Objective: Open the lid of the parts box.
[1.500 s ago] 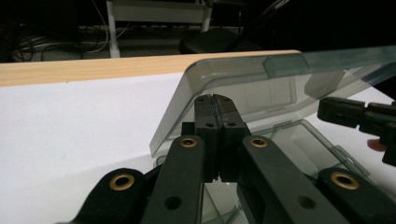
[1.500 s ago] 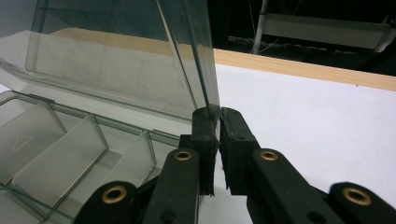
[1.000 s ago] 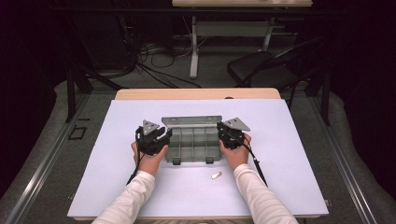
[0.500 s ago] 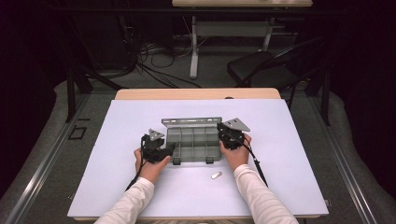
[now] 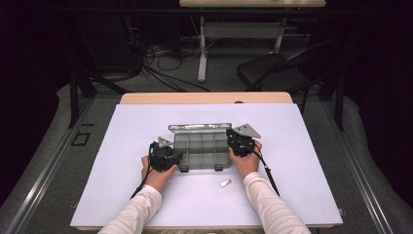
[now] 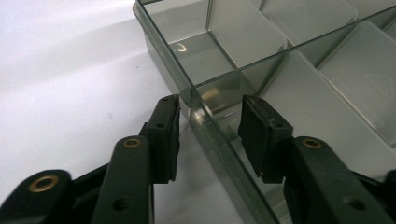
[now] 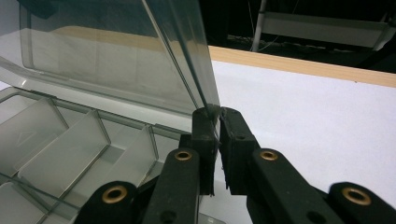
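A clear plastic compartment box (image 5: pixel 202 152) lies open in the middle of the white table (image 5: pixel 302 161). Its lid (image 5: pixel 199 127) stands upright at the back. My right gripper (image 5: pixel 231 141) is at the box's right side. In the right gripper view it (image 7: pixel 218 135) is shut on the lid's side edge (image 7: pixel 205 88). My left gripper (image 5: pixel 174 159) is at the box's front left corner. In the left gripper view its jaws (image 6: pixel 212 126) have just been closing and straddle the corner wall (image 6: pixel 219 154), one pad outside, one inside, with gaps on both sides.
A small metal piece (image 5: pixel 224 184) lies on the table in front of the box, between the person's forearms. The compartments (image 7: pixel 70 149) look empty. Beyond the far wooden edge (image 5: pixel 204 98) are a dark chair (image 5: pixel 277 68) and floor cables.
The left hand has come down and nearer, from the box's left side to its front left corner. The right gripper and the upright lid have kept still.
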`<state>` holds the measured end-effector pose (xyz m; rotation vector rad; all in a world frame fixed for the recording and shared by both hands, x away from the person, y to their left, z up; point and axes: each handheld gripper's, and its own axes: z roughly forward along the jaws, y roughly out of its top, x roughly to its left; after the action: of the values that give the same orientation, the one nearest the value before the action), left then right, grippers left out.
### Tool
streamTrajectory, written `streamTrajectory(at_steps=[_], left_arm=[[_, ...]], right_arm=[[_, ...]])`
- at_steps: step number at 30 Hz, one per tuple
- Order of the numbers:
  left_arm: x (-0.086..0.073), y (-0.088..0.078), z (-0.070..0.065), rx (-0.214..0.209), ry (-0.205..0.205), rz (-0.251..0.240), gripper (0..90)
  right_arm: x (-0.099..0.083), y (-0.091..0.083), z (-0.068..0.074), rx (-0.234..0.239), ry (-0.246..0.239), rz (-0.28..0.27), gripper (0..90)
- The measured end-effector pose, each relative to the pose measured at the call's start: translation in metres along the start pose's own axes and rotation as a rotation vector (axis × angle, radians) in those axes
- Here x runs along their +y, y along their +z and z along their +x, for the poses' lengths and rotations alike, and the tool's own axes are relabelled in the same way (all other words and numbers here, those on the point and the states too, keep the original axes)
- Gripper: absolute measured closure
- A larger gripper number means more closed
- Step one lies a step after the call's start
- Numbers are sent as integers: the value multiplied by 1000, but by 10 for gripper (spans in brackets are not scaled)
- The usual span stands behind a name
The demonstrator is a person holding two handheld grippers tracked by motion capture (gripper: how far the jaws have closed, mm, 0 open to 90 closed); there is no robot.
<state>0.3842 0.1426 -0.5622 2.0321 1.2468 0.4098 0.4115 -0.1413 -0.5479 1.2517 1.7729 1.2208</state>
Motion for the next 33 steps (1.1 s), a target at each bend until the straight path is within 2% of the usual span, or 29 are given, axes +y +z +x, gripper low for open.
streamTrajectory(at_steps=[3,8,15,17,33], left_arm=[[0,1,0,7,8,-6,599],[1,1,1,11,42,-2,594],[1,1,0,15,63,3,596],[1,1,1,15,64,4,597],[1,1,1,10,64,0,600]], right_arm=[[0,0,0,0,3,2,850],[0,0,0,1,9,0,850],[0,0,0,2,22,1,850],[0,-1,0,4,47,8,849],[3,0,3,-24,57,14,859]])
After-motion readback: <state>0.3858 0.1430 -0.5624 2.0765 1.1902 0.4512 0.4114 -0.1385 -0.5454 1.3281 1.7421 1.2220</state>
